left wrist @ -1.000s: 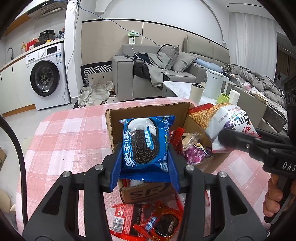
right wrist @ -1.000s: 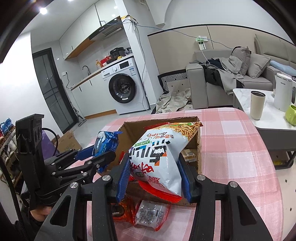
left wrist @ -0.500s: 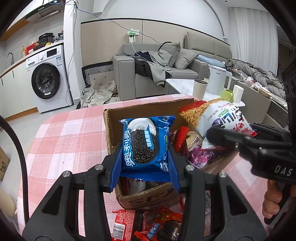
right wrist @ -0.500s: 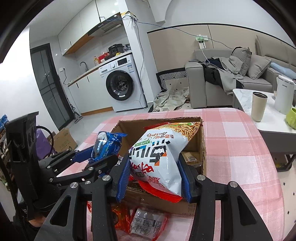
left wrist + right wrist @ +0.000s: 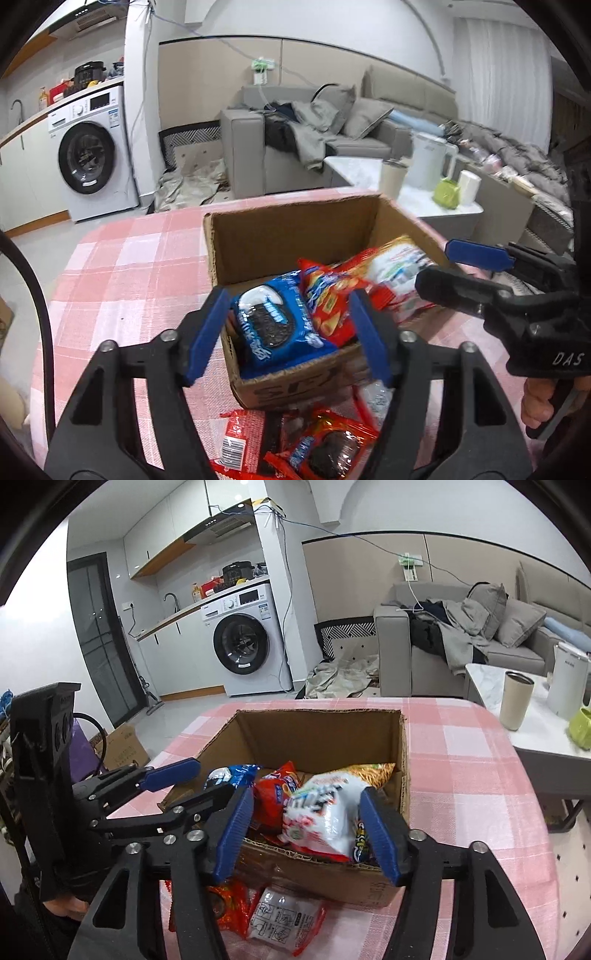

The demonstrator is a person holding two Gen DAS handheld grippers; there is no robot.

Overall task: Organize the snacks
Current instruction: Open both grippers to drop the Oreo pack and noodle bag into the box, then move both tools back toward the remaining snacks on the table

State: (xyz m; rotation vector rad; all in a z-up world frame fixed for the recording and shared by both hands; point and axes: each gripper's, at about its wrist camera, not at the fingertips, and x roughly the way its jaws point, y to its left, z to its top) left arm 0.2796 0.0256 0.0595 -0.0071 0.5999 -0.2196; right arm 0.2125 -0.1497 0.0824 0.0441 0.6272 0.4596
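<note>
Partway through, by the look of it. Several snacks already in the cardboard box (image 5: 295, 236) on the pink checked table (image 5: 122, 280): a blue cookie packet (image 5: 273, 325) at the near left, a red packet (image 5: 325, 295) beside it, a white chip bag (image 5: 325, 812) toward the right. Left to do: loose packets on the table just in front of the box, among them a red cookie packet (image 5: 328, 443) and a white sachet (image 5: 284, 919). Left tool (image 5: 288, 332) over the box's near edge, jaws opening, blue cookie packet lying loose between them, not gripped. Right tool (image 5: 306, 827) likewise opening, chip bag between its blue pads, apparently released.
</note>
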